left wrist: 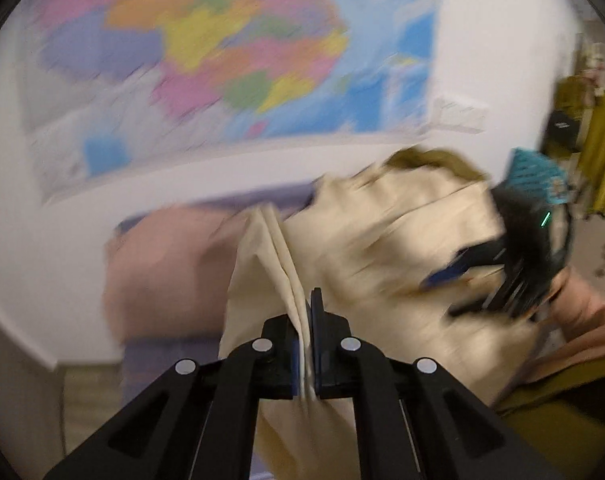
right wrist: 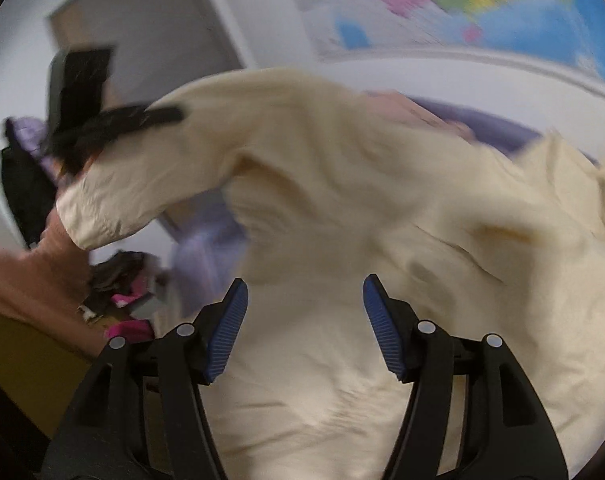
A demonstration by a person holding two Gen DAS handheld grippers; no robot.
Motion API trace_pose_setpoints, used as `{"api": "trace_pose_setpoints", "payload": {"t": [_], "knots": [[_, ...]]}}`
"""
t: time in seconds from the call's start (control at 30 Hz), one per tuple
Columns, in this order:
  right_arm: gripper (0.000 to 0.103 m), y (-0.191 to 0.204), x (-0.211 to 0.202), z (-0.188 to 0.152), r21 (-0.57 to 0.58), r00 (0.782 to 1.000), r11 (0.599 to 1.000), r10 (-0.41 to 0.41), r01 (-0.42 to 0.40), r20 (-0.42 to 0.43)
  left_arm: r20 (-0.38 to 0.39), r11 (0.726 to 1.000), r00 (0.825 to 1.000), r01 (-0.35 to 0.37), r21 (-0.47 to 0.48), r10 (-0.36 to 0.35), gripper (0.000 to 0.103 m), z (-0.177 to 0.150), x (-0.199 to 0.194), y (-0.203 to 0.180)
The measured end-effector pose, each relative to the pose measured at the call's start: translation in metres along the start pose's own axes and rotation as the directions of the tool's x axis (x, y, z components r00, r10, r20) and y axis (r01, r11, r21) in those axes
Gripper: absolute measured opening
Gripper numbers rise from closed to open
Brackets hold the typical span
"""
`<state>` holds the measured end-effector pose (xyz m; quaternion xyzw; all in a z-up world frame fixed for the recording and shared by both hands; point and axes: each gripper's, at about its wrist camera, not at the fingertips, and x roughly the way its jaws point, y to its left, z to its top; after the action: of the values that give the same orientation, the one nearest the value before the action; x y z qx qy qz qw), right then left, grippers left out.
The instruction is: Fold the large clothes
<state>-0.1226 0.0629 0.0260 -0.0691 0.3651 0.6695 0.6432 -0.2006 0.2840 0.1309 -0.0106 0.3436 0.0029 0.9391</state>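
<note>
A large cream garment (left wrist: pixel 382 240) hangs lifted in the air, blurred. In the left wrist view my left gripper (left wrist: pixel 308 308) is shut on a folded edge of it, with the cloth pinched between the blue pads. My right gripper (left wrist: pixel 482 276) shows blurred at the right, against the same cloth. In the right wrist view the cream garment (right wrist: pixel 342 180) fills the middle. My right gripper (right wrist: pixel 305 292) stands open, its blue pads apart, the cloth just beyond them and nothing pinched. At upper left my left gripper (right wrist: pixel 150 116) holds a corner of the garment.
A colourful wall map (left wrist: pixel 222 60) hangs behind. A pink cushion (left wrist: pixel 162 272) lies on purple bedding (left wrist: pixel 162 360). A pile of dark and pink clothes (right wrist: pixel 122 288) sits low at the left. A person's hand (right wrist: pixel 42 272) is at the left edge. Mustard cloth (left wrist: pixel 598 140) hangs far right.
</note>
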Motion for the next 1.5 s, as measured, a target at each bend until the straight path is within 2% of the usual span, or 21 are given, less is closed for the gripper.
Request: {"api": "trace_pose_setpoints", "payload": {"t": [0.1,0.2,0.37,0.4,0.43,0.47,0.5,0.57,0.7,0.83,0.9,0.93,0.97,1.07,1.1,1.13,1.17,1.23,1.3,1.43,1.5], "knots": [[0.062,0.024,-0.013,0.0,-0.063,0.995,0.996,0.073,-0.069,0.061,0.001,0.994,0.996,0.094,0.062,-0.094,0.004,0.03,0.016,-0.041],[0.067,0.032,-0.035,-0.009,-0.075,0.987,0.993,0.103,-0.094,0.121,-0.017,0.978,0.984,0.176,0.112,-0.175,0.004,0.048,0.047,-0.077],[0.069,0.008,-0.08,-0.041,0.027,0.982,0.999,0.033,-0.038,0.184,-0.053,0.954,0.959,0.284,0.098,-0.28,0.008,0.065,0.119,-0.116],[0.069,-0.004,-0.09,-0.05,0.081,0.981,0.996,0.017,-0.034,0.193,-0.08,0.954,0.955,0.29,0.074,-0.284,0.019,0.067,0.14,-0.121],[0.07,-0.015,-0.099,-0.061,0.135,0.98,0.991,-0.005,-0.023,0.199,-0.099,0.959,0.958,0.276,0.059,-0.27,0.031,0.065,0.155,-0.123],[0.073,-0.024,-0.106,-0.07,0.181,0.98,0.984,-0.04,0.004,0.197,-0.114,0.968,0.964,0.246,0.038,-0.241,0.049,0.065,0.171,-0.128],[0.074,-0.033,-0.112,-0.079,0.227,0.979,0.974,-0.073,0.029,0.191,-0.121,0.981,0.976,0.188,0.047,-0.182,0.053,0.064,0.186,-0.134],[0.076,-0.052,-0.124,-0.102,0.331,0.975,0.943,-0.107,0.038,0.193,-0.108,0.991,0.987,0.128,0.047,-0.123,0.052,0.061,0.201,-0.134],[0.076,-0.07,-0.143,-0.133,0.468,0.966,0.881,-0.173,0.065,0.192,-0.077,0.996,0.993,0.088,-0.01,-0.088,0.052,0.055,0.204,-0.113],[0.088,-0.047,-0.144,-0.126,0.409,0.964,0.911,-0.15,0.049,0.218,-0.032,0.998,0.999,0.024,-0.066,-0.026,0.053,0.046,0.186,-0.081],[0.092,-0.025,-0.125,-0.111,0.334,0.974,0.942,-0.113,0.043,0.195,-0.021,0.994,0.999,-0.04,-0.106,0.038,0.057,0.036,0.176,-0.061],[0.098,-0.018,-0.115,-0.105,0.303,0.979,0.952,-0.099,0.04,0.18,-0.021,0.991,0.998,-0.066,-0.119,0.064,0.057,0.03,0.172,-0.054],[0.097,-0.01,-0.102,-0.098,0.26,0.983,0.965,-0.091,0.048,0.157,-0.028,0.988,0.997,-0.072,-0.136,0.069,0.057,0.026,0.169,-0.048],[0.097,0.01,-0.059,-0.09,0.132,0.982,0.974,-0.189,0.184,0.023,-0.043,0.979,0.995,-0.1,-0.18,0.094,0.058,0.007,0.159,-0.028],[0.094,0.011,-0.047,-0.09,0.102,0.973,0.967,-0.232,0.232,-0.018,-0.05,0.976,0.994,-0.107,-0.19,0.099,0.058,0.001,0.157,-0.022],[0.073,0.009,-0.039,-0.09,0.089,0.966,0.962,-0.256,0.259,-0.046,-0.057,0.973,0.993,-0.116,-0.2,0.107,0.058,-0.004,0.157,-0.018],[0.043,0.004,-0.038,-0.091,0.101,0.968,0.963,-0.247,0.251,-0.052,-0.065,0.971,0.992,-0.121,-0.206,0.11,0.058,-0.009,0.157,-0.016],[0.023,-0.016,-0.055,-0.087,0.193,0.984,0.966,-0.176,0.174,-0.008,-0.076,0.967,0.99,-0.131,-0.219,0.117,0.058,-0.016,0.157,-0.01],[0.02,-0.033,-0.089,-0.08,0.254,0.984,0.959,-0.153,0.125,0.092,-0.078,0.965,0.99,-0.129,-0.227,0.114,0.058,-0.021,0.158,-0.008],[0.014,-0.084,-0.167,-0.074,0.4,0.94,0.913,-0.202,0.08,0.274,-0.084,0.963,0.983,-0.178,-0.203,0.164,0.058,-0.026,0.166,-0.008],[0.014,-0.116,-0.192,-0.084,0.489,0.92,0.867,-0.267,0.099,0.288,-0.099,0.961,0.981,-0.183,-0.207,0.165,0.058,-0.028,0.173,-0.008]]}}
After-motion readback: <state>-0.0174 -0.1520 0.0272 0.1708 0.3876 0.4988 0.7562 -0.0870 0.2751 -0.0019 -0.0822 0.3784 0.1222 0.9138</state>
